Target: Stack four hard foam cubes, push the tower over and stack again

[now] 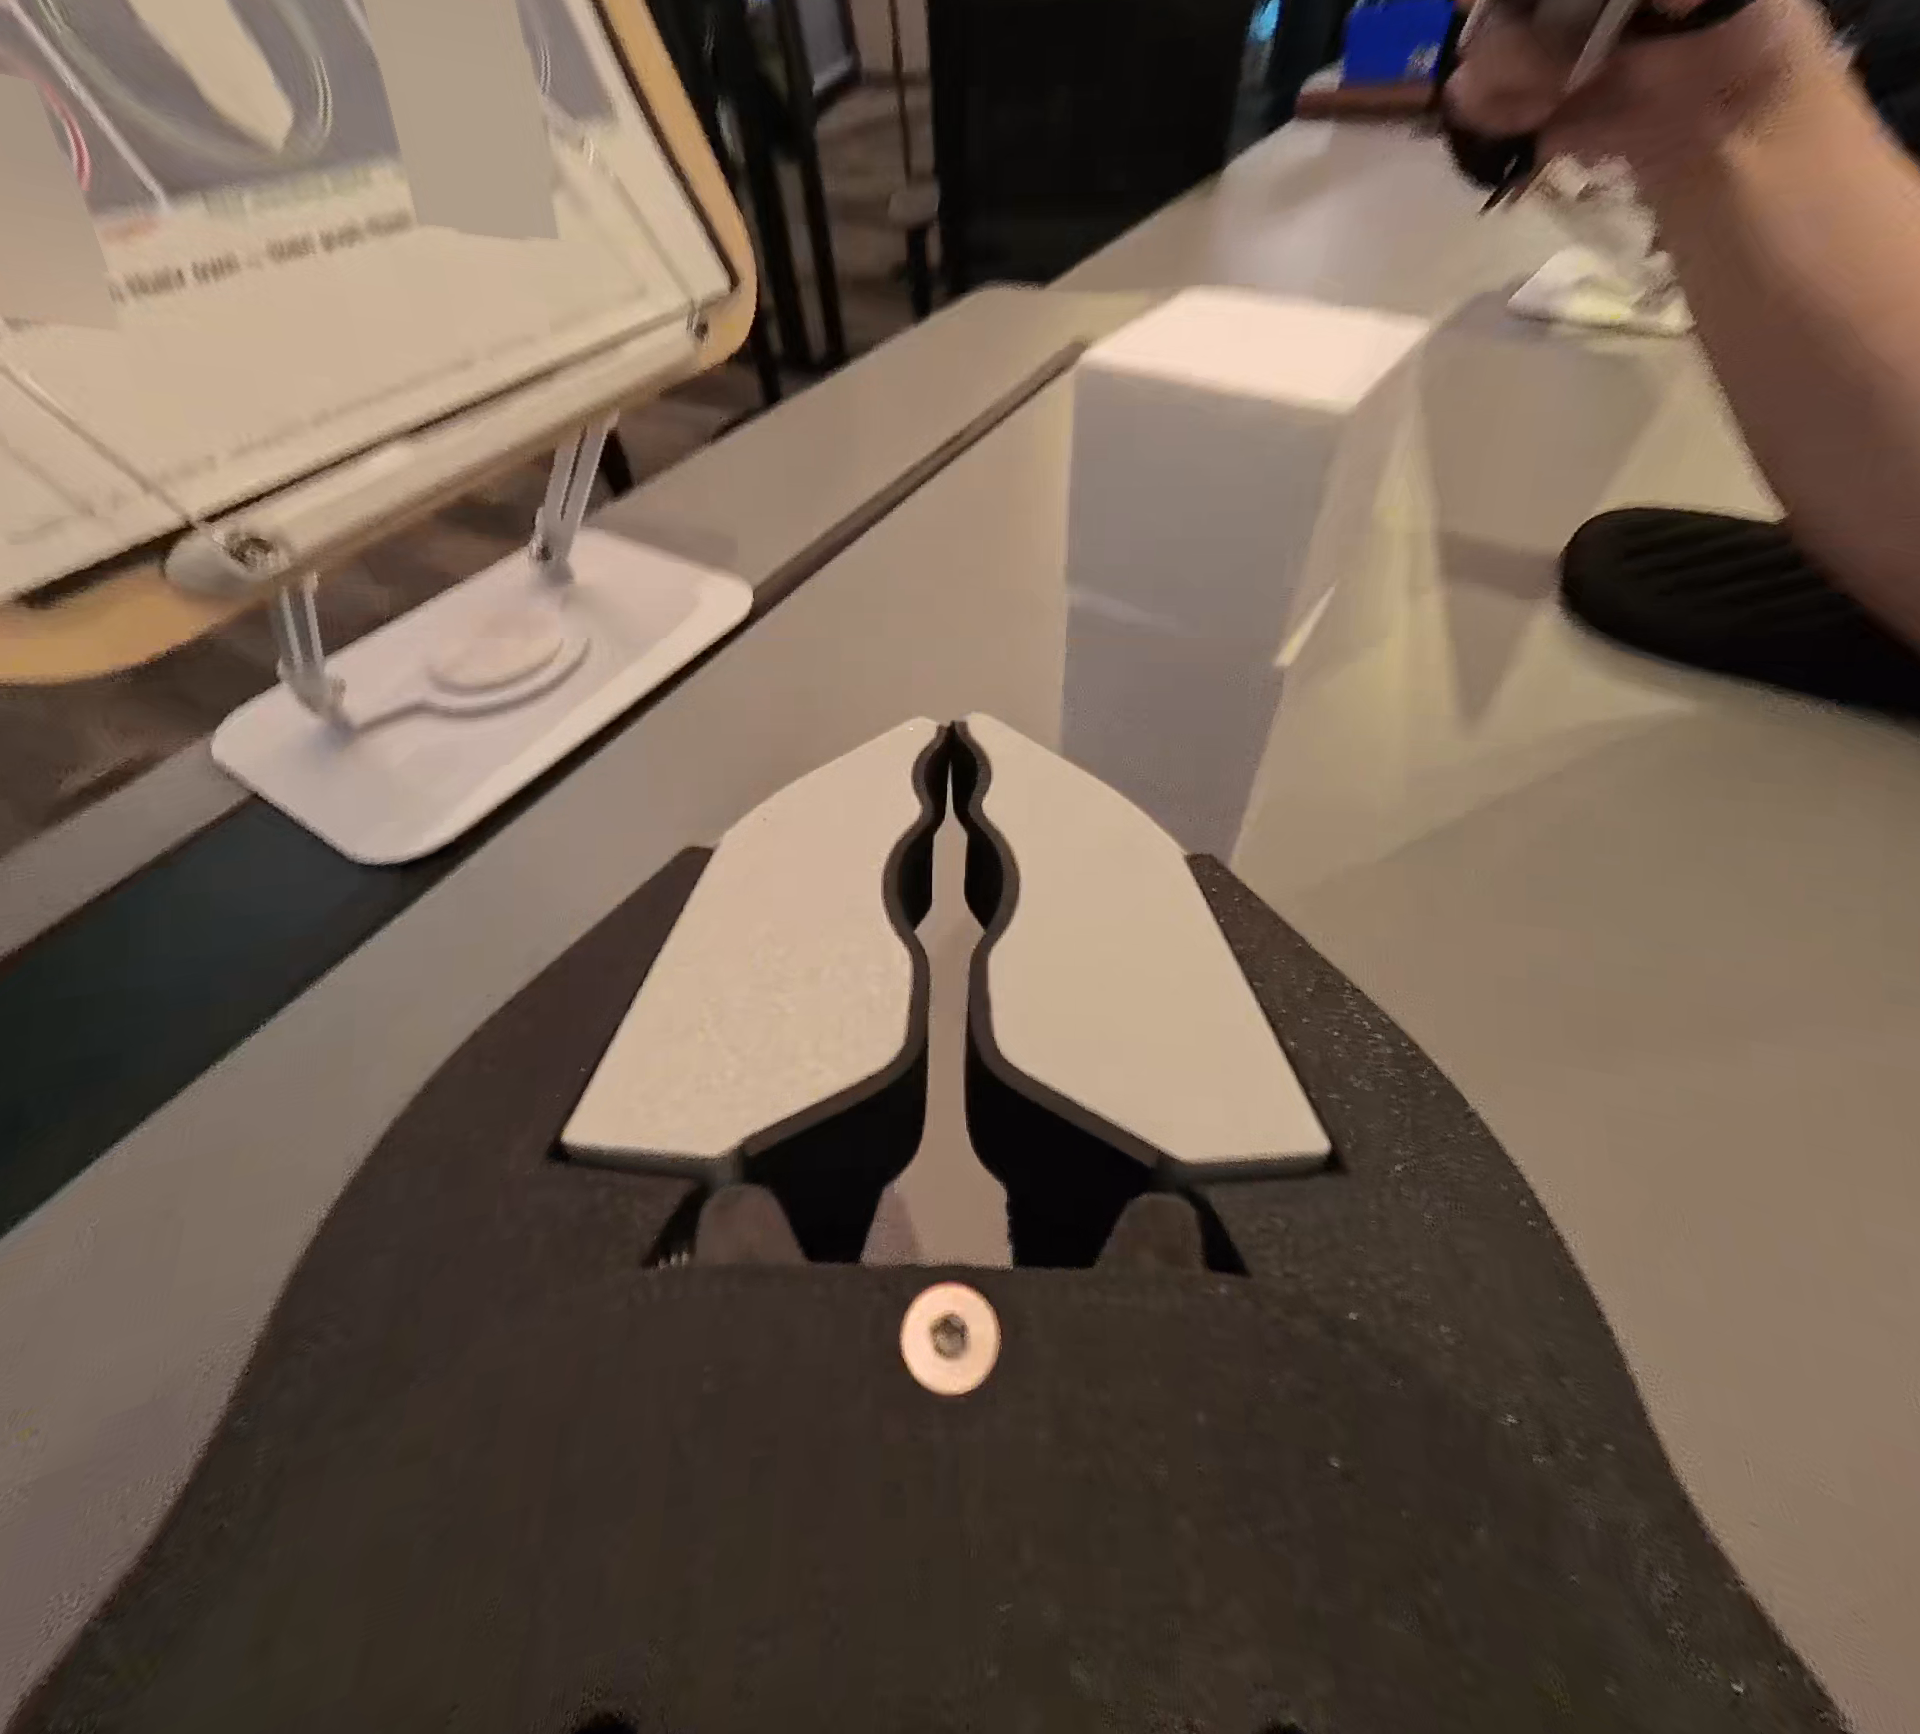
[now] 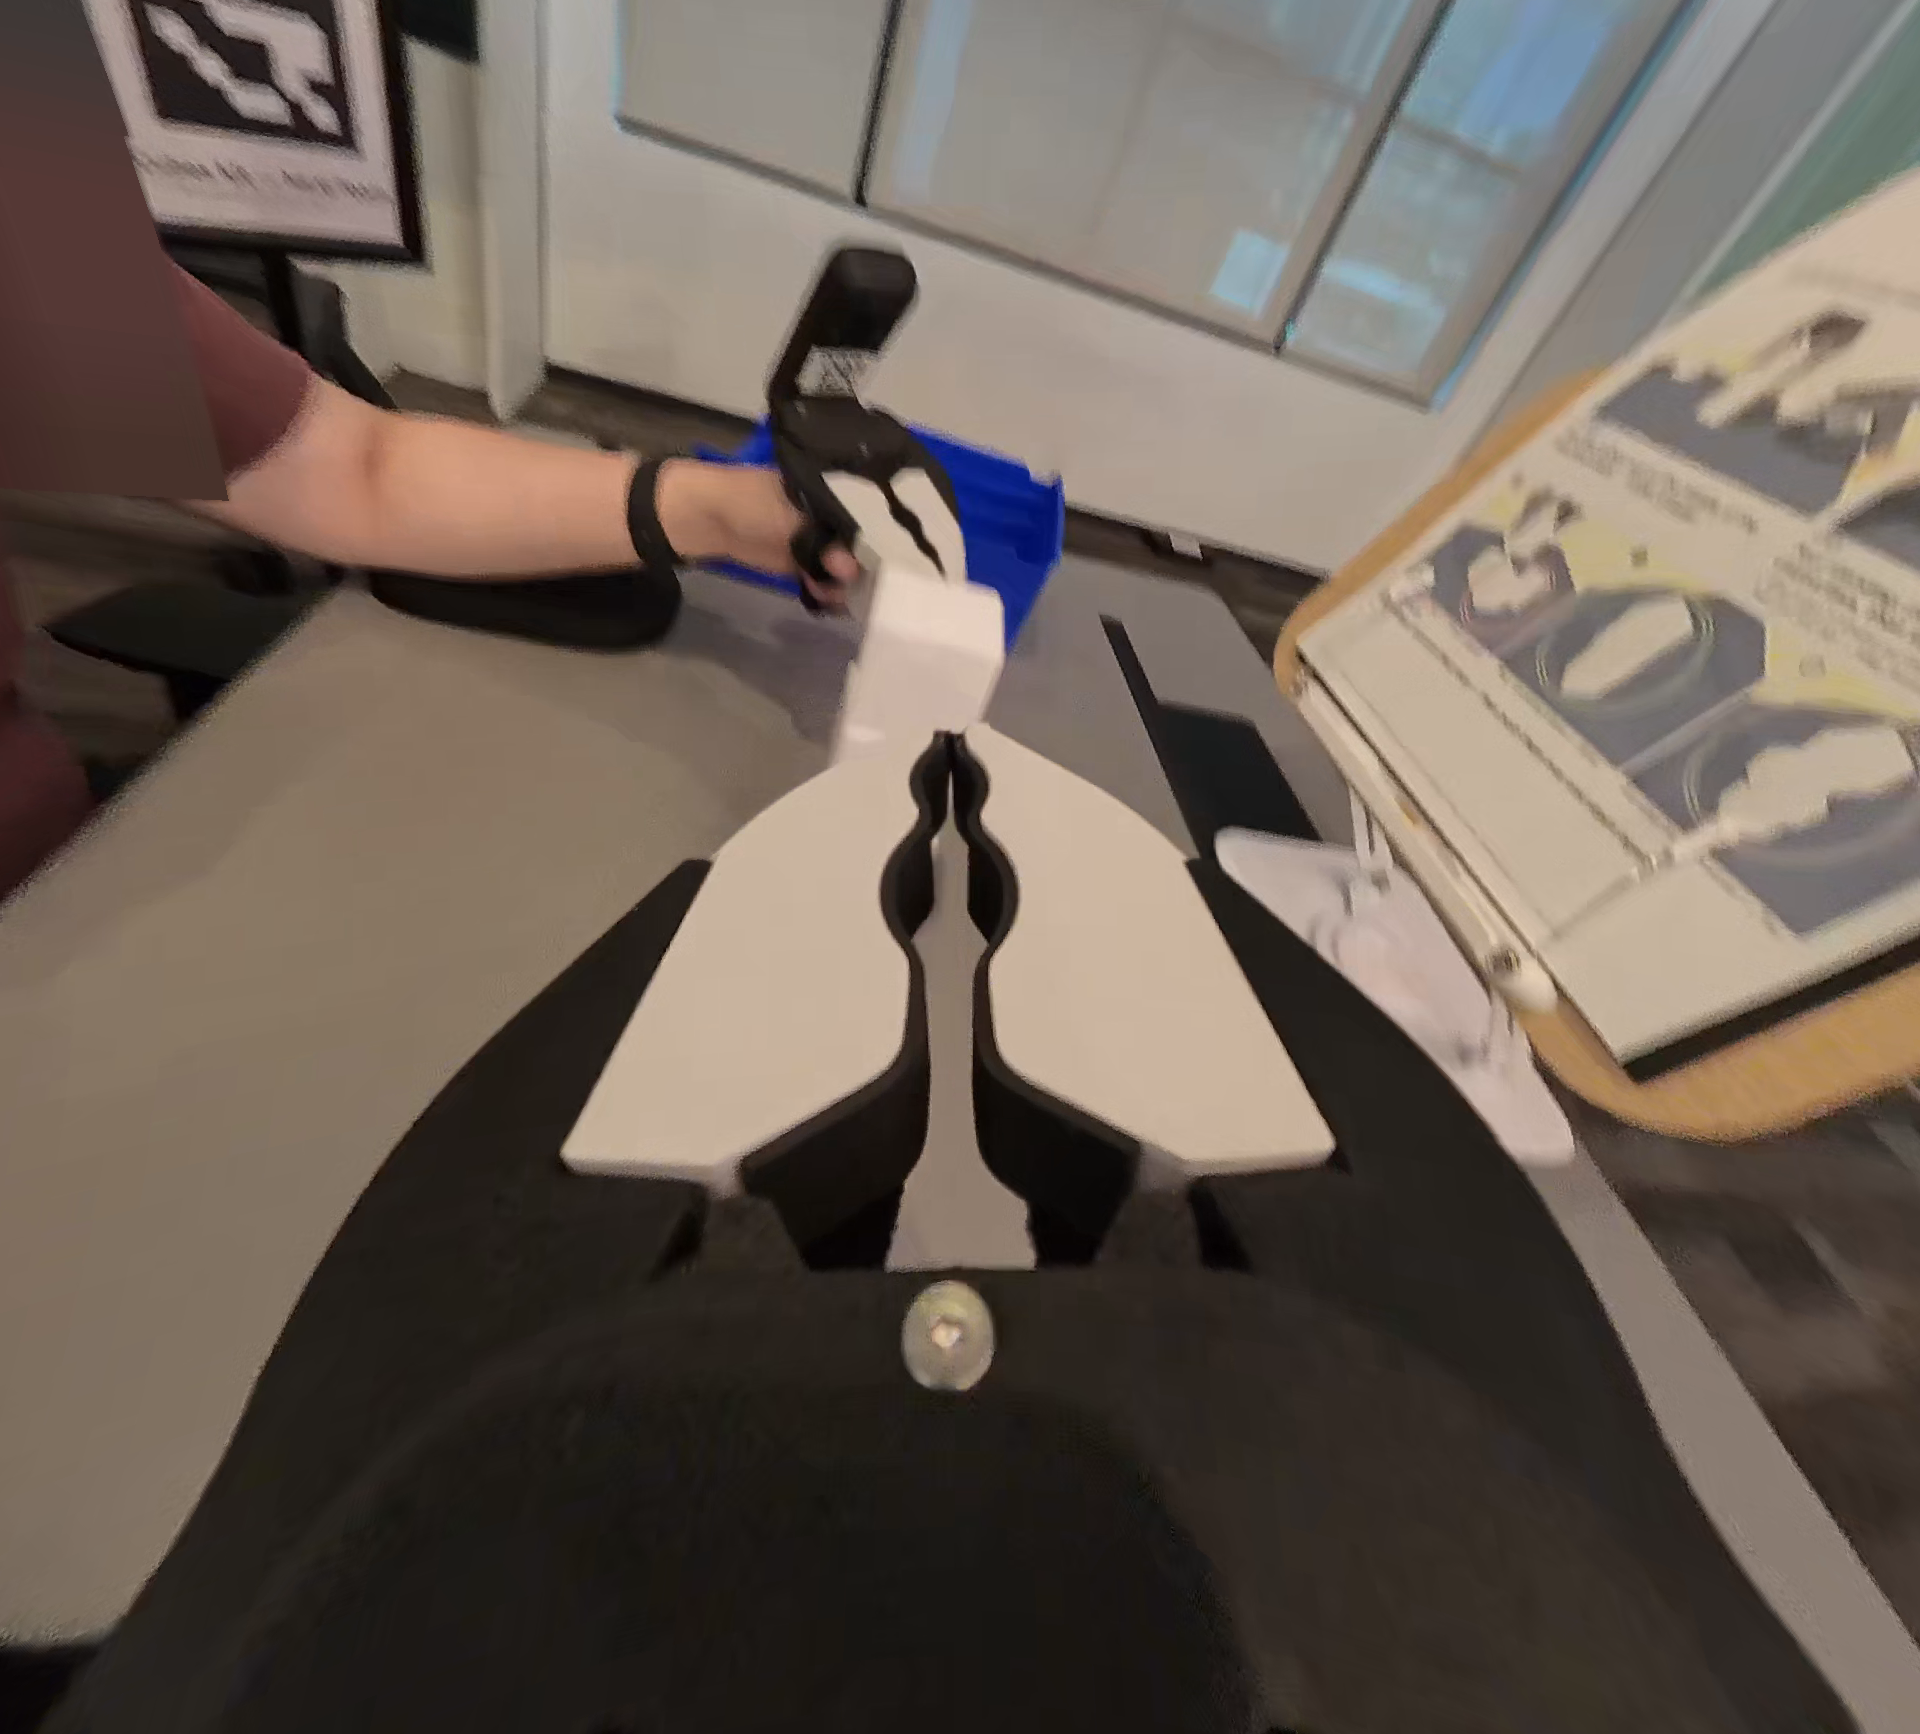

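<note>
— Fingers first: the left gripper (image 1: 952, 728) has its tips pressed together with nothing between them, and the right gripper (image 2: 952, 739) is the same, pinched closed and empty.

— And the cubes?

— White tower (image 1: 1205, 541) stands on the grey table (image 1: 1558, 957), centre-right in the left wrist view. I make out one seam partway down, so at least two cubes; the count beyond that I can't tell. In the right wrist view the tower (image 2: 925, 656) sits just above the closed tips, mid-frame, and it's smeared with blur.

— So a push is coming, you reckon?

— That's my guess. Trouble is, hard foam looks light. A shove at the top could send cubes skidding toward the dark gap (image 1: 914, 469) between the table sections.

— Or into that display board?

— Yes, the tilted board on its white stand (image 1: 488, 687) fills the upper left of the left view. A cube bouncing that way could land under it, awkward to reach. The blue bin (image 2: 1008, 521) beyond the tower might swallow one too.
</note>
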`<act>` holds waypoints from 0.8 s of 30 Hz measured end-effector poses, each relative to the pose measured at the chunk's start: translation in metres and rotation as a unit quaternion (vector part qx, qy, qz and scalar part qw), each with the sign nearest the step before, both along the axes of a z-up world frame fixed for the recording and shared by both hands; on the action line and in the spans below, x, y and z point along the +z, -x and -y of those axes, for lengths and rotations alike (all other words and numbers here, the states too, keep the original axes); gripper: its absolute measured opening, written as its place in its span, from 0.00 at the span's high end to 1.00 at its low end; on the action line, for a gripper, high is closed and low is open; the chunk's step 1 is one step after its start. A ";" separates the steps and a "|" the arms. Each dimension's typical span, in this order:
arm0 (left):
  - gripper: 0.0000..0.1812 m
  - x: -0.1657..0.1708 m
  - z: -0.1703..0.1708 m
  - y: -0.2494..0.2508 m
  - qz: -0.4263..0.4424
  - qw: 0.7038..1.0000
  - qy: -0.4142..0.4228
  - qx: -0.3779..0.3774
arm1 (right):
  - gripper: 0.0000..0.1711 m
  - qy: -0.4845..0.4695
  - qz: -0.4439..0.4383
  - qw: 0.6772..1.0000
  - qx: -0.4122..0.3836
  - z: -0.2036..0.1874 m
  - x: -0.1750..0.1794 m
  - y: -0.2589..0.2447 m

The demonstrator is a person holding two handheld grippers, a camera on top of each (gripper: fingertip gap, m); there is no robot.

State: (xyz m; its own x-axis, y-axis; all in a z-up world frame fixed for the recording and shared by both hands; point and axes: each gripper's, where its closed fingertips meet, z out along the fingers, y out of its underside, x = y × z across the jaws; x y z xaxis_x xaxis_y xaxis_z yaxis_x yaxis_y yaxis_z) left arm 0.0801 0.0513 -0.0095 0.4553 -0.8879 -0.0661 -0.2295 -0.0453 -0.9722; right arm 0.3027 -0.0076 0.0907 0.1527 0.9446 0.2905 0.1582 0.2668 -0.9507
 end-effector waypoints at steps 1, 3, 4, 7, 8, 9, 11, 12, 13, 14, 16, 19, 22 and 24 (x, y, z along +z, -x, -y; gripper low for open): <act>1.00 -0.009 -0.003 0.000 -0.019 1.000 0.008 0.007 | 1.00 0.006 0.025 0.999 -0.026 -0.010 -0.010 -0.003; 1.00 -0.028 -0.005 0.001 -0.068 0.997 0.028 0.012 | 1.00 0.017 0.065 0.995 -0.076 -0.027 -0.027 -0.012; 1.00 -0.036 -0.001 -0.002 -0.093 0.995 0.037 -0.001 | 1.00 0.023 0.076 0.993 -0.090 -0.033 -0.032 -0.015; 1.00 -0.052 0.007 -0.012 -0.139 0.989 0.041 -0.017 | 1.00 0.030 0.082 0.991 -0.099 -0.036 -0.036 -0.020; 1.00 -0.058 0.009 -0.016 -0.156 0.987 0.039 -0.023 | 1.00 0.030 0.081 0.991 -0.100 -0.036 -0.035 -0.021; 1.00 -0.065 0.011 -0.020 -0.176 0.983 0.039 -0.027 | 1.00 0.029 0.083 0.991 -0.104 -0.037 -0.035 -0.023; 1.00 -0.073 0.012 -0.026 -0.204 0.978 0.031 -0.030 | 1.00 0.028 0.088 0.989 -0.113 -0.037 -0.036 -0.029; 1.00 -0.073 0.016 -0.031 -0.200 0.979 0.029 -0.039 | 1.00 0.027 0.089 0.989 -0.117 -0.037 -0.036 -0.032; 1.00 -0.070 0.018 -0.036 -0.190 0.980 0.034 -0.045 | 1.00 0.026 0.086 0.989 -0.119 -0.037 -0.036 -0.034; 1.00 -0.065 0.020 -0.041 -0.179 0.982 0.035 -0.049 | 1.00 0.027 0.081 0.989 -0.120 -0.037 -0.035 -0.037; 1.00 -0.053 0.021 -0.050 -0.158 0.986 0.025 -0.055 | 1.00 0.031 0.069 0.990 -0.122 -0.037 -0.033 -0.043; 1.00 -0.035 0.026 -0.069 -0.131 0.989 0.011 -0.073 | 1.00 0.032 0.057 0.990 -0.126 -0.039 -0.030 -0.050; 1.00 -0.023 0.034 -0.094 -0.103 0.990 0.001 -0.098 | 1.00 0.037 0.047 0.990 -0.129 -0.040 -0.029 -0.055; 1.00 -0.016 0.037 -0.105 -0.074 0.992 0.001 -0.106 | 1.00 0.039 0.047 0.989 -0.134 -0.041 -0.031 -0.058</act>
State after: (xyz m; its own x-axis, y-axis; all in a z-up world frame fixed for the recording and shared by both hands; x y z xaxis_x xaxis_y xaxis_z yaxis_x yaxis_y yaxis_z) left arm 0.1853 0.0140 -0.0254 0.2447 -0.9625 -0.1170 -0.3738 0.0177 -0.9273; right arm 0.3611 0.0333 0.0597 0.3762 0.8940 0.2433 0.3028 0.1295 -0.9442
